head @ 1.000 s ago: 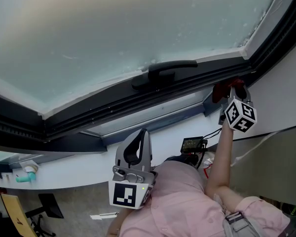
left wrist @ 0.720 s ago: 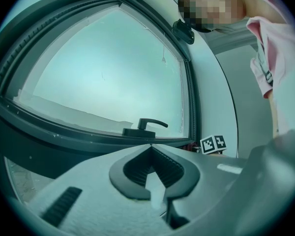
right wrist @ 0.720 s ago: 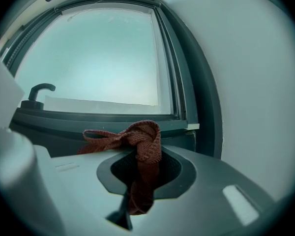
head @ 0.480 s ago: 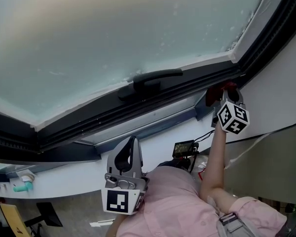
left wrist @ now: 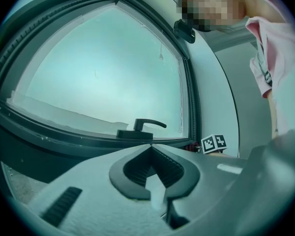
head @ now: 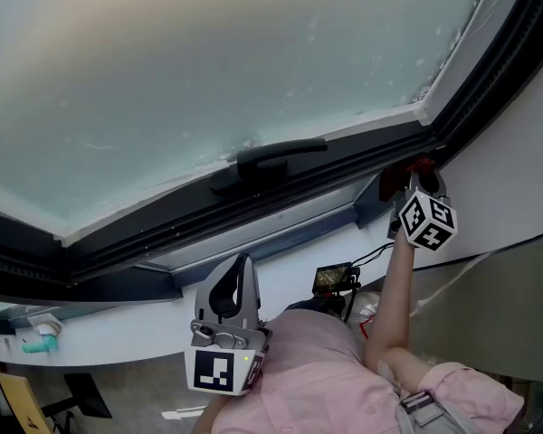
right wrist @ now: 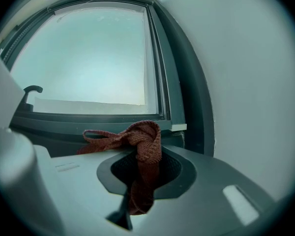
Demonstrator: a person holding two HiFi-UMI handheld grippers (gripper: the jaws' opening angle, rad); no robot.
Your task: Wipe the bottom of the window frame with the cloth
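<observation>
Window fills most of my view: pale frosted glass (head: 208, 61) in a dark frame, white wall (head: 516, 143) to the right. Bottom rail (head: 253, 211) of the frame is the target. It runs as 1 long strip from the lower-right corner off to my left, with the black handle (head: 270, 163) sitting roughly midway along it.

Right gripper (head: 414, 177): jaws clamped on the red-brown cloth (right wrist: 145, 141). Cloth is pinched between the 2 pads, a knotted bunch sticks out past the tips, and 1 loose tail flops to the left. Arm is stretched up, tips at the right-hand corner where the rail meets the upright. Cloth looks on or just beside the rail there; no view confirms contact.

Left gripper (head: 240, 274): jaws closed together, nothing in them. It sits low near my chest, well apart from the frame, pointing up toward the handle. Not in play.

Geometry for the next move, my read: cloth is at the right end of the rail, so the whole length to wipe lies to its left. Stroke should follow the rail's long axis, right to left, toward the handle. Right gripper is far nearer, so no reason to swap. Press the bunch onto the rail first, then drag. Risk: the handle base may sit in the path, and the loose tail could snag on it.
</observation>
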